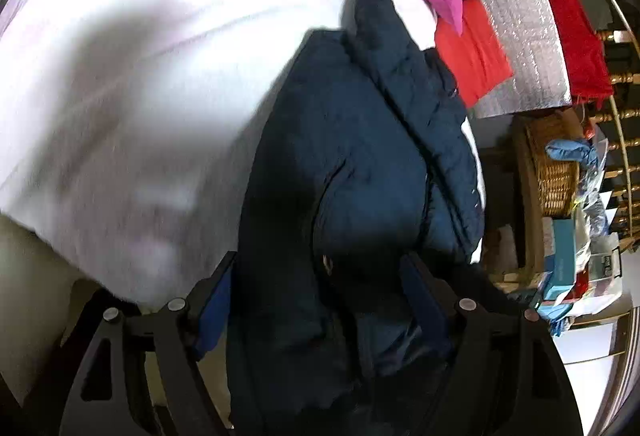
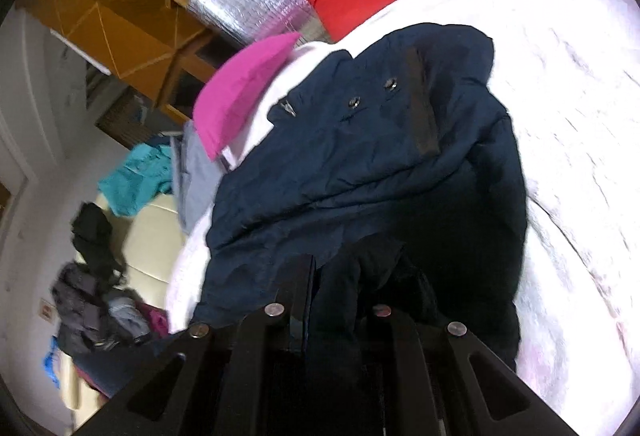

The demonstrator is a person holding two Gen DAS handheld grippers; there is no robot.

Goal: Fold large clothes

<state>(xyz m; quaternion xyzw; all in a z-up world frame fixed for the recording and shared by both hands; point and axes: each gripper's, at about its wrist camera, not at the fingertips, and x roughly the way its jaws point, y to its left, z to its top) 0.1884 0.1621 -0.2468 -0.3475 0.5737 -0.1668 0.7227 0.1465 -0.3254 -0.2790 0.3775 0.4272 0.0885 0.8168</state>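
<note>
Pinching navy jacket [image 1: 352,155] [image 2: 368,171]: left claw [image 1: 320,276] and right claw [image 2: 340,276]; white bed [image 1: 140,75]; pink pillow [image 2: 236,91], red pillow [image 1: 472,55] beside collar.

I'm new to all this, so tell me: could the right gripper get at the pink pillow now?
Probably not yet: the right gripper looks shut on the navy jacket, which lies between it and the pink pillow.
</note>
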